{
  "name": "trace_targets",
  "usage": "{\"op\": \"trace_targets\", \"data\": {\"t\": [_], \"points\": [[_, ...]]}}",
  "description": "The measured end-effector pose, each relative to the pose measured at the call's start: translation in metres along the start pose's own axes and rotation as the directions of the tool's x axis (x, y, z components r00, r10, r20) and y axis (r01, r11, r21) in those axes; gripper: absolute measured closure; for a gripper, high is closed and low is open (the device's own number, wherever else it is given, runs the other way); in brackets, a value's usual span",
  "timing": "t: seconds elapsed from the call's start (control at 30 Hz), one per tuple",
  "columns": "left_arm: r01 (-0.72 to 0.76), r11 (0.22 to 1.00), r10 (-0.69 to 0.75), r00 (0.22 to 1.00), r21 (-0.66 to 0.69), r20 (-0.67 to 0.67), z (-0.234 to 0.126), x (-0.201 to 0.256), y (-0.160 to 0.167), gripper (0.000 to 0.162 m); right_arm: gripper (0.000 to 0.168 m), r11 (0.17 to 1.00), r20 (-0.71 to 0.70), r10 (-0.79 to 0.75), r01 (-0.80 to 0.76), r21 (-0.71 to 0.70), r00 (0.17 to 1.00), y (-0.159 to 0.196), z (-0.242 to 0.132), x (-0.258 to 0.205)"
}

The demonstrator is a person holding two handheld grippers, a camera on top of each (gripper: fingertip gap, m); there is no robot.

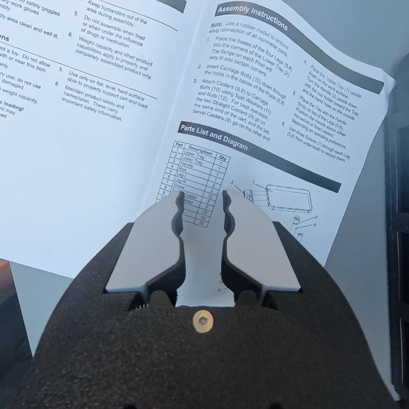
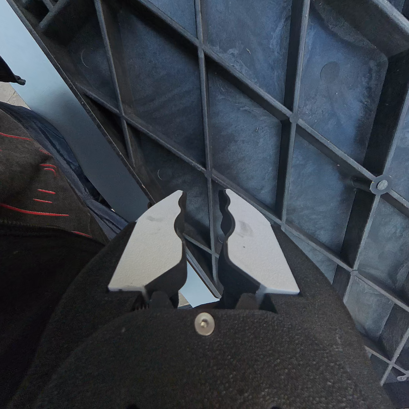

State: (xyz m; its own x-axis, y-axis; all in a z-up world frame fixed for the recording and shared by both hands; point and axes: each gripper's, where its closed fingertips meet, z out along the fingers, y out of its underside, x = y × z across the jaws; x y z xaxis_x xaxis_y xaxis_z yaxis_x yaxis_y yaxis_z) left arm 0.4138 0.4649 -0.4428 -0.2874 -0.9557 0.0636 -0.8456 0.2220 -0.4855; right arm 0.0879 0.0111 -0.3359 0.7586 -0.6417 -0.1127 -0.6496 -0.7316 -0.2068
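In the left wrist view my left gripper (image 1: 202,194) is open and empty, with a modest gap between its grey fingers (image 1: 155,239). It hovers just over an open white printed booklet (image 1: 115,168) and points at the right page's parts table and line drawing. In the right wrist view my right gripper (image 2: 201,194) is open and empty. It sits close above a black plastic panel (image 2: 243,137) with a grid of raised ribs. One thin rib (image 2: 207,132) runs down into the gap between the fingers; I cannot tell whether they touch it.
The booklet lies on a pale grey surface (image 1: 363,265), with a dark object (image 1: 398,199) at the right edge and a black and red thing (image 1: 6,283) at the lower left. Beside the panel are a grey strip of surface (image 2: 73,124) and black cloth with red stitching (image 2: 33,199). One gripper's finger ends stand about 55 cm off the other's.
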Motion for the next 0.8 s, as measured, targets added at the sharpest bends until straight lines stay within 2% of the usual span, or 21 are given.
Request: {"op": "trace_targets", "data": {"t": [0.2,0.8], "points": [[-0.024,1.000,0.024,0.999,0.021,-0.028,0.003,0.006,-0.010,0.128,0.140,1.000,0.008,0.001,-0.001,-0.002,1.000,0.001,0.002,-0.003],[-0.040,0.999,0.041,0.997,0.023,-0.063,0.001,0.018,-0.006,0.128,0.140,1.000,0.015,0.001,-0.001,0.008,1.000,-0.002,0.003,-0.005]]}}
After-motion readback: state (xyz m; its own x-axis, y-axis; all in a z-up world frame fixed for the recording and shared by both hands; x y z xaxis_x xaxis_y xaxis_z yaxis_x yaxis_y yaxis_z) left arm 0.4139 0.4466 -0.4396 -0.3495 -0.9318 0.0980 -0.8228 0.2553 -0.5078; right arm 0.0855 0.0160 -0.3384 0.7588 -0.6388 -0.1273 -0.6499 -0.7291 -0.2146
